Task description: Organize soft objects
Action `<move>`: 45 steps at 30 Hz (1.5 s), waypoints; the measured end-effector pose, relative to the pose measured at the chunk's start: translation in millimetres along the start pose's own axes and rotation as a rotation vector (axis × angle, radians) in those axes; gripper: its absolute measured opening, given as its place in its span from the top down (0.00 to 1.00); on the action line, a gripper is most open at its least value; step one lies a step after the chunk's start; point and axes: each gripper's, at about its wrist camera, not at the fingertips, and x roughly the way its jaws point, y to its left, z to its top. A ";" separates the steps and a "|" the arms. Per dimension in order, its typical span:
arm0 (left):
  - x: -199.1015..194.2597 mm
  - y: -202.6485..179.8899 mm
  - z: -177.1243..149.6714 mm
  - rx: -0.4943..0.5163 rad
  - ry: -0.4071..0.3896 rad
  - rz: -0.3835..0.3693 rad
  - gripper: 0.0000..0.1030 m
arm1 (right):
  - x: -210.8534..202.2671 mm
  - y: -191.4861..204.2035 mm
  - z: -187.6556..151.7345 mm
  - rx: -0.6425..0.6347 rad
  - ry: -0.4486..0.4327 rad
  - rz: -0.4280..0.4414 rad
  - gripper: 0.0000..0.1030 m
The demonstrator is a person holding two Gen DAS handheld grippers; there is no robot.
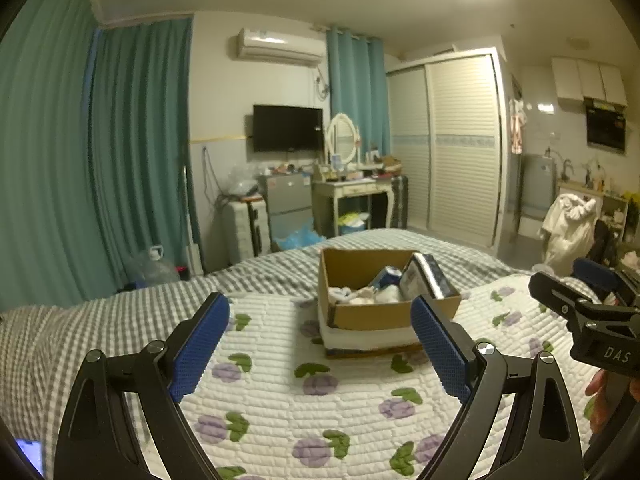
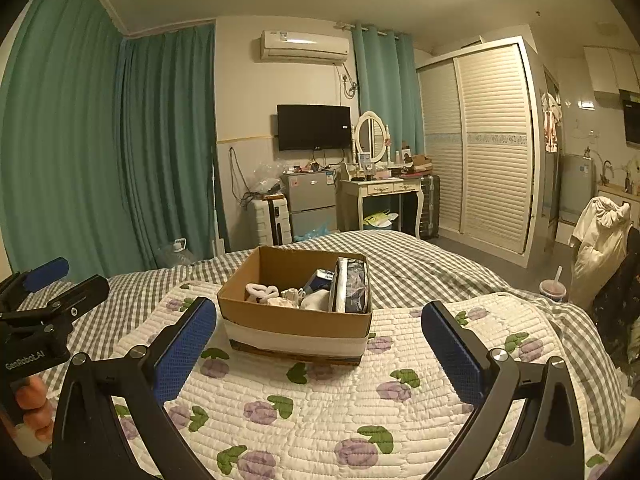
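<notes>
A cardboard box point(image 1: 362, 316) stands on a white quilted mat with purple flowers point(image 1: 304, 400) on the bed. It also shows in the right wrist view point(image 2: 288, 320). Inside lie white socks point(image 2: 262, 292), other small white soft items point(image 2: 316, 300) and a dark blue-and-white pack point(image 2: 352, 286) upright at its right side. My left gripper point(image 1: 320, 312) is open and empty, just short of the box. My right gripper point(image 2: 318, 322) is open and empty, also in front of the box. Each gripper shows at the edge of the other's view.
The grey checked bedspread point(image 1: 100, 320) surrounds the mat point(image 2: 320, 408). Beyond the bed stand teal curtains point(image 1: 132, 152), a small fridge point(image 1: 286, 204), a dressing table point(image 1: 352, 192) and a wardrobe point(image 1: 460, 148). A drink cup point(image 2: 554, 290) and a chair with clothes point(image 2: 600, 240) stand at right.
</notes>
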 end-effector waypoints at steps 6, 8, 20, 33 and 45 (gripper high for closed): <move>-0.6 2.6 0.5 -0.007 -0.004 0.006 0.09 | 1.6 0.0 -1.2 0.007 0.006 0.005 0.00; -0.8 3.0 0.4 -0.008 -0.004 0.006 0.09 | 1.2 0.1 -1.3 0.005 0.006 0.006 0.00; 0.6 2.9 -0.9 -0.001 0.001 0.001 0.09 | 0.8 -0.3 -1.7 0.009 0.013 0.010 0.00; 2.3 2.6 -1.3 0.001 0.004 -0.005 0.09 | 1.3 -0.7 -3.8 0.012 0.014 0.004 0.00; 4.2 2.3 -5.3 -0.009 0.001 -0.001 0.09 | 2.1 -0.5 -7.0 0.009 0.021 -0.001 0.00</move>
